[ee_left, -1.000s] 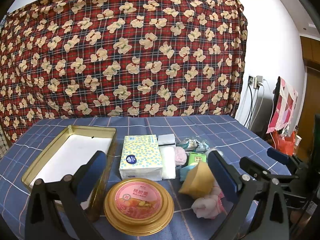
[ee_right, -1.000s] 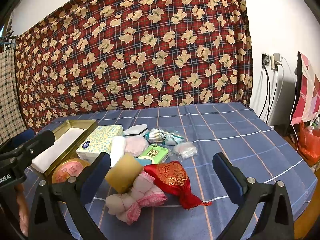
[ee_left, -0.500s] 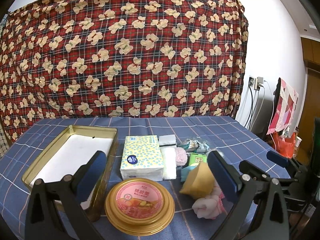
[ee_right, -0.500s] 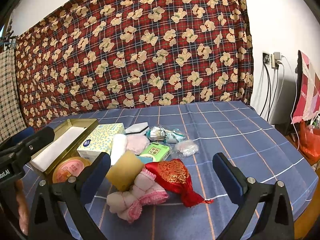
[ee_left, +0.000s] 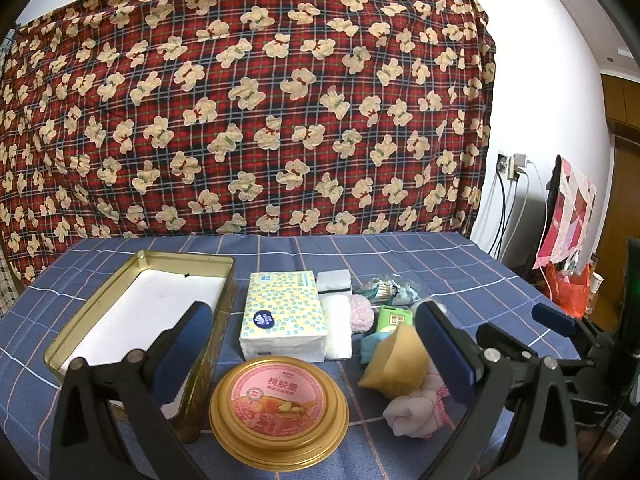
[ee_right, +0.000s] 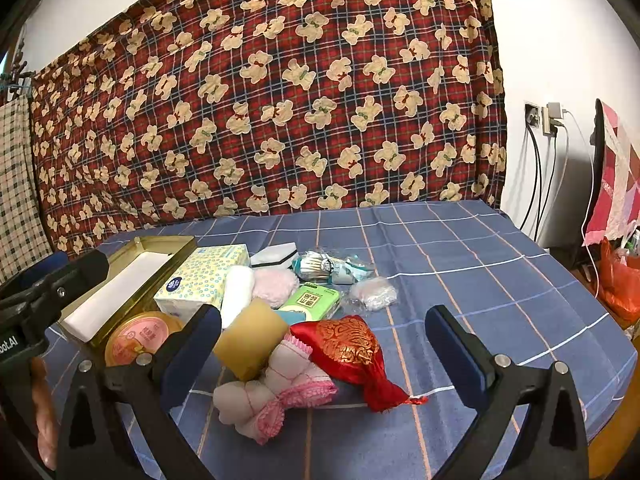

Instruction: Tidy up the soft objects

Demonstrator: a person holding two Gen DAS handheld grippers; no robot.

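One table under a blue checked cloth (ee_right: 460,248), backed by one red plaid hanging printed with cream bears (ee_left: 248,120).

One gold rectangular tin (ee_left: 84,320), open, white-lined, at the table's left; nothing inside it.

One tissue pack (ee_left: 282,316), yellow with blue rings and a dark blue oval logo too small to read, just right of the tin.

One round gold-rimmed tub (ee_left: 278,404) with a pink lid bearing Chinese characters, in front of the tissue pack and touching the tin's near corner.

One red pouch with gold brocade (ee_right: 352,350), lying on its side at the front of the cluster, drawstring end trailing right.

One yellow sponge block (ee_right: 250,338), tilted, touching the pouch's left edge.

One pink-and-white knotted cloth (ee_right: 276,396), in front of the sponge.

One white roll (ee_right: 237,288) and one pale pink puff (ee_right: 276,286), side by side behind the sponge.

One green packet (ee_right: 314,300) with Chinese print, beside the puff.

One white sponge with a dark band (ee_right: 276,254), behind the roll.

One clear bag of cotton swabs (ee_right: 324,266) and one small clear-wrapped bundle (ee_right: 374,294), at the rear right.

Left gripper (ee_left: 312,344): raised above the near table edge, level, fingers wide apart, framing the tub and tissue pack; nothing between them.

Right gripper (ee_right: 322,344): low and level at the near edge, fingers wide apart around the sponge, cloth and pouch without touching them. Partial lettering "bot.AI" shows on the other gripper's body at the left edge.
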